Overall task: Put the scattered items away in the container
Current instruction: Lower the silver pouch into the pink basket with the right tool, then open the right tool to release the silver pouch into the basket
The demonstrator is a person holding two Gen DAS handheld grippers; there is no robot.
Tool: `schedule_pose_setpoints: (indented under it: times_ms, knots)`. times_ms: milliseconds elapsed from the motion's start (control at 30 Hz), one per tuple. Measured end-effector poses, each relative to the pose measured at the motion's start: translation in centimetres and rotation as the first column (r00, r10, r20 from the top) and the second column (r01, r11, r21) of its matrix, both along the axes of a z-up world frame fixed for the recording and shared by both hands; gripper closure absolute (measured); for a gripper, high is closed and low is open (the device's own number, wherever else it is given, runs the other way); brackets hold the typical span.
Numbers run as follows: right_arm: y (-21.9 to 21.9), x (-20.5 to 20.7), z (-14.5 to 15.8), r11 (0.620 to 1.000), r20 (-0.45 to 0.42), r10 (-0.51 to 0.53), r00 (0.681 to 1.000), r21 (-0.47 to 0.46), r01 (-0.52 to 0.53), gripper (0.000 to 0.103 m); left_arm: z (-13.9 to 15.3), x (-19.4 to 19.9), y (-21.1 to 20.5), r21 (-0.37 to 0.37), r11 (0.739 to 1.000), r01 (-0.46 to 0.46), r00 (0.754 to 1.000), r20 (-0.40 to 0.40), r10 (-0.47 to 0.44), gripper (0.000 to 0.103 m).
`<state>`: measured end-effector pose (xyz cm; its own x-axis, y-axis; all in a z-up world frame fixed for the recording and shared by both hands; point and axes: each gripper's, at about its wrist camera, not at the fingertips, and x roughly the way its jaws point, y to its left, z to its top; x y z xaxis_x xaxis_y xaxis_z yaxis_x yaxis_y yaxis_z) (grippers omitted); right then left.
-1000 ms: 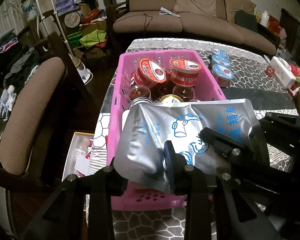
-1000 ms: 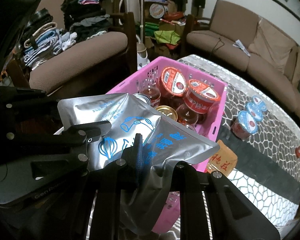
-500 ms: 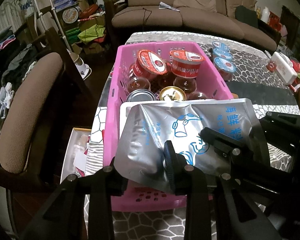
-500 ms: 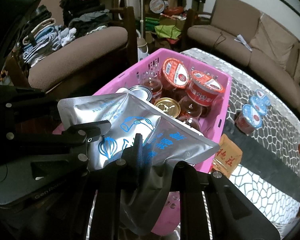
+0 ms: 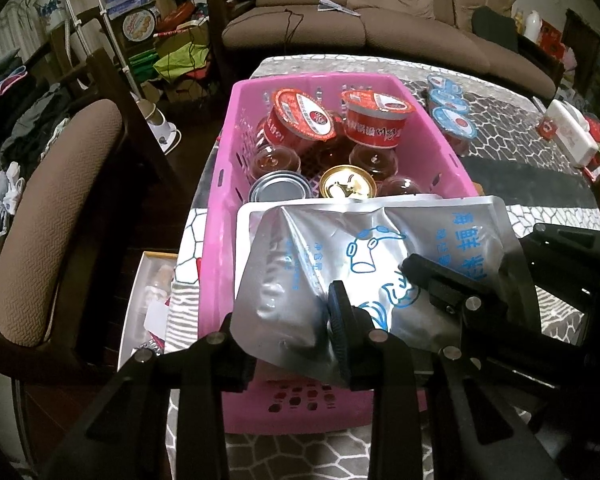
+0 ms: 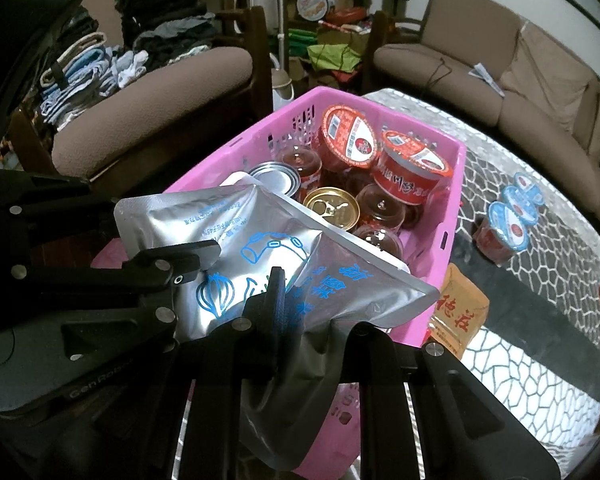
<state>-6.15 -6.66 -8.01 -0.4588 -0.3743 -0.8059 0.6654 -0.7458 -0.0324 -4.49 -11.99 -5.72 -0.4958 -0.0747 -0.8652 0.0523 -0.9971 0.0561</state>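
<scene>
A silver foil pouch [image 5: 328, 264] with blue print hangs over the near end of the pink basket [image 5: 220, 184]. My left gripper [image 5: 292, 328] is shut on its lower edge. My right gripper [image 6: 304, 316] is shut on the same pouch [image 6: 228, 224] from the other side. The basket [image 6: 452, 200] holds two red-lidded cups [image 5: 376, 116], jelly cups, a gold-lidded can [image 5: 346, 186] and a silver can [image 5: 278, 190]. A second silver pouch edge [image 5: 256, 212] lies under the held one.
Three blue-lidded cups [image 5: 452, 120] stand on the patterned table right of the basket. An orange packet [image 6: 458, 312] lies by the basket's right wall. A white box [image 5: 572, 132] sits far right. A brown chair [image 5: 48, 216] stands left, a sofa behind.
Both grippers have moved forward and lower with the pouch, so the basket looks nearer and the pouch sits lower over its near end. The grip is unchanged.
</scene>
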Motion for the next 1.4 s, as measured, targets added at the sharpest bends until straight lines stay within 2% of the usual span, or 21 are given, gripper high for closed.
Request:
schedule_pose_setpoints:
  times_ms: [167,233,333,600,867,1067,1400]
  knots:
    - [-0.7,0.2,-0.2,0.999,-0.048,0.004,0.999,0.04,-0.002,0.089,-0.3,-0.2,0.0,-0.038,0.999,-0.023,1.0,0.007,0.024,0.072]
    - [-0.6,0.1,-0.3,0.999,-0.058,-0.001,0.998,0.043,0.004,0.087,-0.5,-0.3,-0.1,-0.066,0.997,-0.03,0.999,0.013,0.031,0.065]
    - [-0.6,0.1,-0.5,0.999,-0.059,0.003,0.998,0.049,0.0,0.084,-0.7,-0.2,-0.2,-0.083,0.996,-0.036,0.999,0.015,0.037,0.066]
    - [0.0,-0.6,-1.0,1.0,0.009,-0.016,1.0,-0.007,0.016,0.079,-0.7,-0.1,-0.2,-0.072,0.996,-0.044,0.999,0.022,0.046,0.068]
    - [0.5,-1.0,-0.7,0.999,0.016,-0.013,1.0,-0.031,0.014,0.076,-0.5,-0.2,-0.4,-0.038,0.998,-0.051,0.998,0.02,0.052,0.068]
    - [1.2,-1.4,-0.5,0.998,0.031,-0.03,0.999,-0.046,0.032,0.068,-0.3,-0.2,-0.3,-0.029,0.998,-0.053,0.998,0.026,0.054,0.066]
    - [3.4,-2.4,1.7,0.99,0.012,-0.084,0.996,-0.111,0.085,0.067,0.2,-0.1,0.4,-0.03,0.999,-0.031,0.999,0.011,0.032,0.066]
